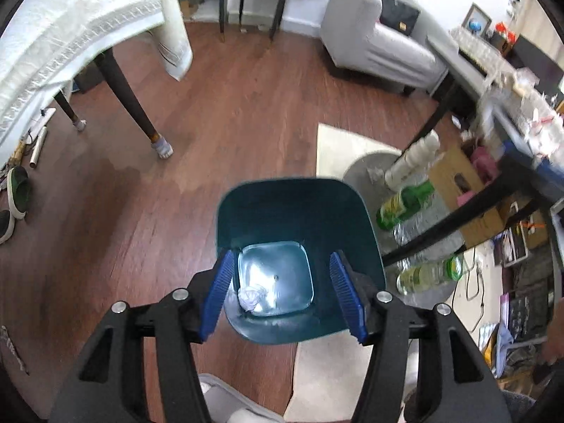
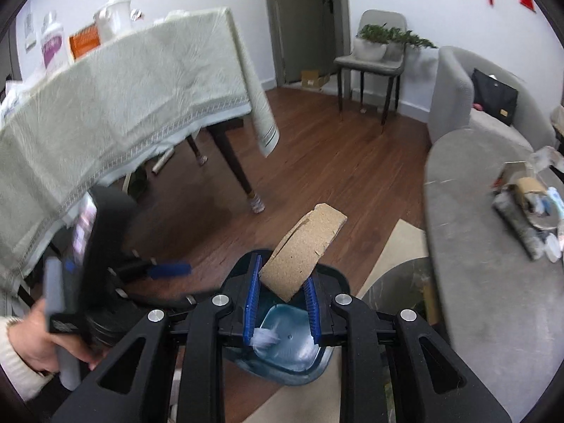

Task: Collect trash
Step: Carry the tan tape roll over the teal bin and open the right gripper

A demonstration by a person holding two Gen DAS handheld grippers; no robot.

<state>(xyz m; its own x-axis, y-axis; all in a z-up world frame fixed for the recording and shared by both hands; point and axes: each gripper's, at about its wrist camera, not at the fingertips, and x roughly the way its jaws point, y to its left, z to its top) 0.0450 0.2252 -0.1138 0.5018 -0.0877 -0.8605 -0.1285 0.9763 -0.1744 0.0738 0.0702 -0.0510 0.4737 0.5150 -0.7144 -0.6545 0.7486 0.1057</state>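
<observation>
Cardboard (image 2: 303,250) clamped in right jaws.

A teal bin (image 1: 299,211) stands on the wooden floor (image 1: 229,123), partly over a pale rug (image 1: 338,148)

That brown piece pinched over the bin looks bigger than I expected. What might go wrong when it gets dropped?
The cardboard piece sticks out well past the right gripper and leans toward the trash bin rim, so it might catch the edge and land on the floor. The left gripper hangs open over the same opening above the crumpled paper, so the two could bump.
</observation>
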